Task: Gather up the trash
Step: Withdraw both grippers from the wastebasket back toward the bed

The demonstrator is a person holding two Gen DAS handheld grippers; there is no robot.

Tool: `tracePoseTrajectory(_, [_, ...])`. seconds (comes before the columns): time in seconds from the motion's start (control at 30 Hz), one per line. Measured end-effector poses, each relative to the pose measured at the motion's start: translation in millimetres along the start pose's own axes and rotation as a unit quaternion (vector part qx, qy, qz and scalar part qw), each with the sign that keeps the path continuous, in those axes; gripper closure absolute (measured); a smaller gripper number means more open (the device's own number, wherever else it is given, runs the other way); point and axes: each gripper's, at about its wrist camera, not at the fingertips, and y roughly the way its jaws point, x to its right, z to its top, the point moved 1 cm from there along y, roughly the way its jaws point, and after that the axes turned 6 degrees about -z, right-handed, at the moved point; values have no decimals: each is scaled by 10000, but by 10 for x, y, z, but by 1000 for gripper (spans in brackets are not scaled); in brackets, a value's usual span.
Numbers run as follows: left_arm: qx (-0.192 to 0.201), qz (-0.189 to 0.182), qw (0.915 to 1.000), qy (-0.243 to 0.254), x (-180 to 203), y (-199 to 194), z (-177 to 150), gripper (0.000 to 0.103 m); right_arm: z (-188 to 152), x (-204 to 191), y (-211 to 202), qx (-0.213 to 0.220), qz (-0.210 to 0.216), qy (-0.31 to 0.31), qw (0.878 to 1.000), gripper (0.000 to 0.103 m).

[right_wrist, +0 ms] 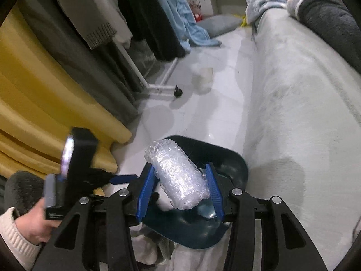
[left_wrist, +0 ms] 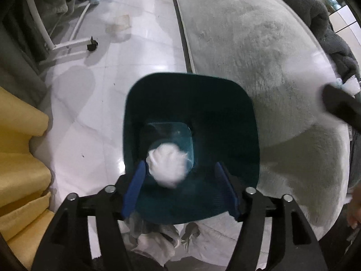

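Note:
A dark teal waste bin stands on the floor, seen from above. A white crumpled tissue ball lies loose inside it, blurred, between the blue pads of my left gripper, which do not press on it; the jaws stand wide. In the right wrist view my right gripper is shut on a roll of bubble wrap, held over the bin. The left gripper's body shows there in a hand with a white cuff. A dark blurred shape at the right edge is the right gripper.
A pale fluffy rug or bed cover runs along the right of the bin. Yellow cushions lie at the left. A white clothes rack with a black caster stands on the glossy tiled floor. Crumpled cloth lies under the bin's near side.

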Motion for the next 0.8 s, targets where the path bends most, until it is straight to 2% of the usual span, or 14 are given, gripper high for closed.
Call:
tracePoseTrajectory(0.17, [324,133,9994,57,-90,-221,13,26,5,-59,274,-277,-124,-22,9995,56])
tracePoseTrajectory(0.4, [984,256,9946,188,-142,-572,46,26,-69,-126,634,-645,-283,-82,9975,55])
tracePoseTrajectory(0.67, [2087,340,9764,440,-28,-1086,125,28,-182,-158,900,-972,-369,-180,9944,54])
tracePoseTrajectory(0.8, [2396,401,9683,586,59,-1259,129,32,-222,-168,980,-1048,-426,-227,9933,53])
